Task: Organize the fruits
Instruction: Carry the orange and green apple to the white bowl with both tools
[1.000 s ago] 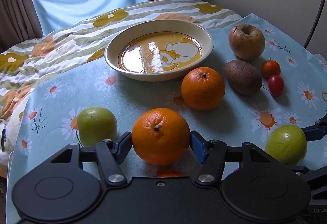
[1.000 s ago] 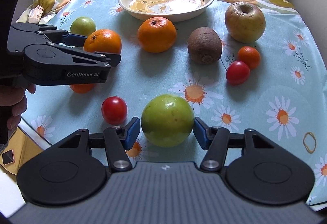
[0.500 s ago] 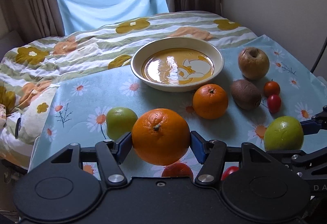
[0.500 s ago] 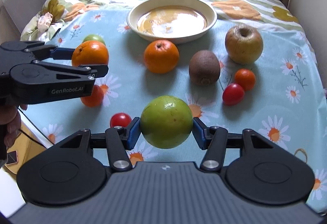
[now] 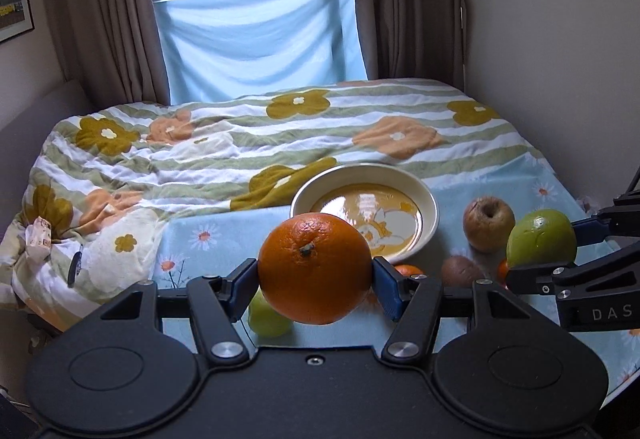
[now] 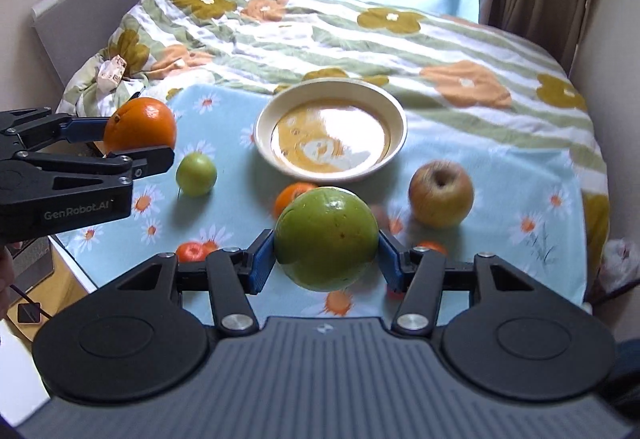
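One orange [image 5: 315,267], stem toward camera

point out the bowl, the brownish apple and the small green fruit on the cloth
bowl [image 6: 398,119], right wrist view, right rim
brownish apple [image 6: 440,199], right wrist view, front skin
small green fruit [image 6: 196,175], right wrist view, middle

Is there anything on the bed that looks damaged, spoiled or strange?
The brownish apple, beside the bowl on the daisy cloth, looks wrinkled and discoloured, as if past its best. The orange in the left gripper and the green fruit in the right gripper look sound. Nothing is spilled.
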`<action>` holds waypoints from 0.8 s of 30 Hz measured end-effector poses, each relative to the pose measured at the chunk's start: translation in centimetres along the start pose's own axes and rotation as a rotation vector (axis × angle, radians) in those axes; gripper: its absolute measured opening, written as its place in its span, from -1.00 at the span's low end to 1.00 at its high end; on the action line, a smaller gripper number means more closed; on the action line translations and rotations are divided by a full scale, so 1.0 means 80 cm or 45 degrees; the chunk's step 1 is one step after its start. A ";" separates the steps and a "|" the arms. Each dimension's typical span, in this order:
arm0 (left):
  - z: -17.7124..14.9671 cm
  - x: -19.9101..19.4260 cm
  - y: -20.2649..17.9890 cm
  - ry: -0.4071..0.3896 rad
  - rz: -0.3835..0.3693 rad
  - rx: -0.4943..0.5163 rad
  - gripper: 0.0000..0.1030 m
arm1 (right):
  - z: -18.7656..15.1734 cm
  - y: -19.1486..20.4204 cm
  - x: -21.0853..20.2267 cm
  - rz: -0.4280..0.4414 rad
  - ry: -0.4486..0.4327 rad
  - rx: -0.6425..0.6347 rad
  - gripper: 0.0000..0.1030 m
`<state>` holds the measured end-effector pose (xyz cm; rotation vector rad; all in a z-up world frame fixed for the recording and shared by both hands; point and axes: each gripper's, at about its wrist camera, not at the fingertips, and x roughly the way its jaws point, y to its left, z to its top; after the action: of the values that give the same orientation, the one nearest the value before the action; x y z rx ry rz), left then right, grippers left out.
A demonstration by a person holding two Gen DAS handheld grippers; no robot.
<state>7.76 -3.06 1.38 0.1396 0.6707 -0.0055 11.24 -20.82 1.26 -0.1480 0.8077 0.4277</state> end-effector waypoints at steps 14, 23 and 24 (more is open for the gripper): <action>0.076 0.071 0.015 -0.001 -0.062 -0.035 0.27 | 0.106 -0.059 0.048 -0.014 -0.035 0.049 0.34; 0.111 0.158 0.020 0.081 -0.122 0.051 0.27 | 0.160 -0.072 0.117 -0.038 0.001 0.103 0.34; 0.114 0.168 0.020 0.091 -0.130 0.064 0.27 | 0.164 -0.073 0.126 -0.041 0.006 0.107 0.34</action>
<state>24.05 -2.13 0.33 0.1541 0.7485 -0.1161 28.67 -19.10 2.74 -0.0839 0.8257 0.3629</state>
